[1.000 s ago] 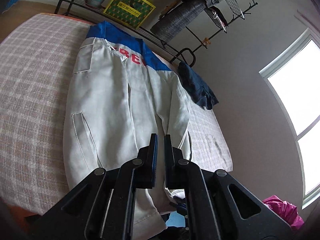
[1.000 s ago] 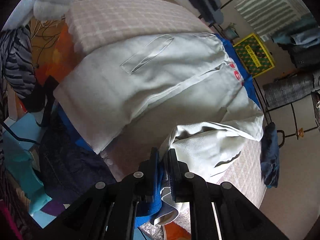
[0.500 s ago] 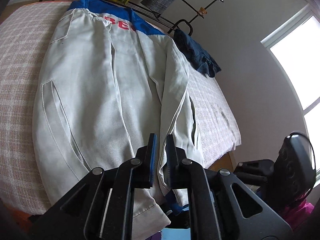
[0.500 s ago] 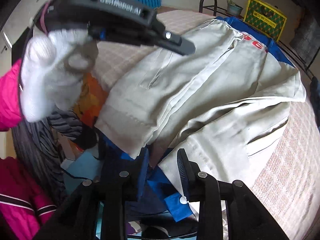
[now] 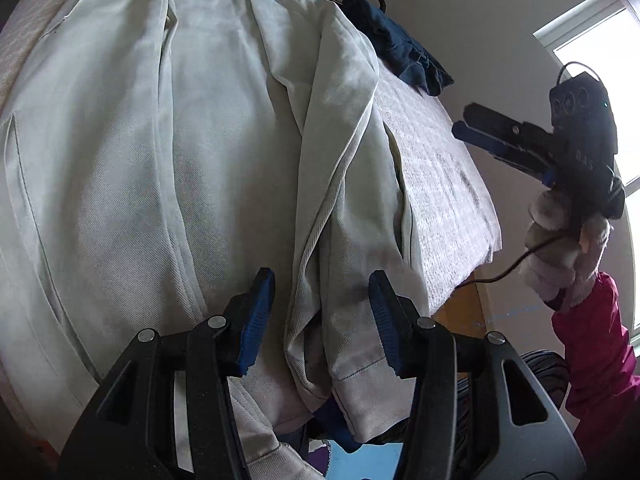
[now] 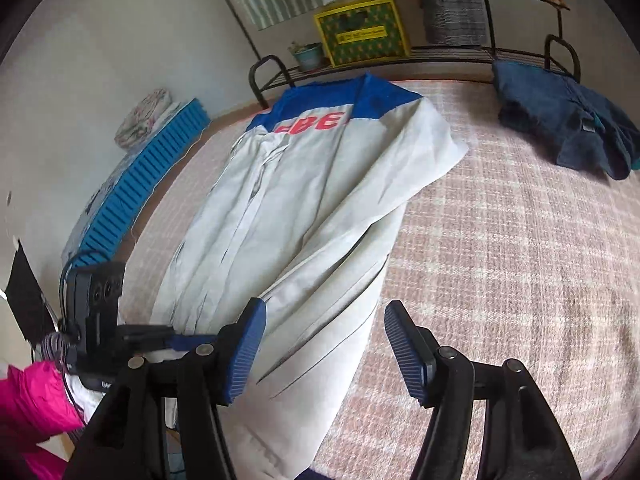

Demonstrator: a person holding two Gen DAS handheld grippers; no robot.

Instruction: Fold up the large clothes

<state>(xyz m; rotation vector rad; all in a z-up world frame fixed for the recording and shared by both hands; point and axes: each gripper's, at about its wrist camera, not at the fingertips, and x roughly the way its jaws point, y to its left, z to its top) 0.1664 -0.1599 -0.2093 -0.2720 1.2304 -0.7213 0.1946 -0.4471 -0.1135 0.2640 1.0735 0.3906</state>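
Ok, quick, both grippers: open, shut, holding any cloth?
Left gripper: open, just been opening, nothing gripped, above the white jacket.
Right gripper: open, just been opening, empty.

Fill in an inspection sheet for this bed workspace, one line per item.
Surface: bed with checked cover, bare on its right side.
Job's things: white jacket with blue yoke and red letters, lying flat lengthwise, one sleeve folded over its front.
Clutter: dark blue garment bunched at the far right corner.
Grippers: left hand-held gripper jaws just opening, over the sleeve cuff, pads not pressing; right hand-held gripper jaws just opening, nothing between them.
Cables: black cable hanging from the right hand-held gripper.
Surroundings: black wire rack behind the bed, with yellow crate; window.
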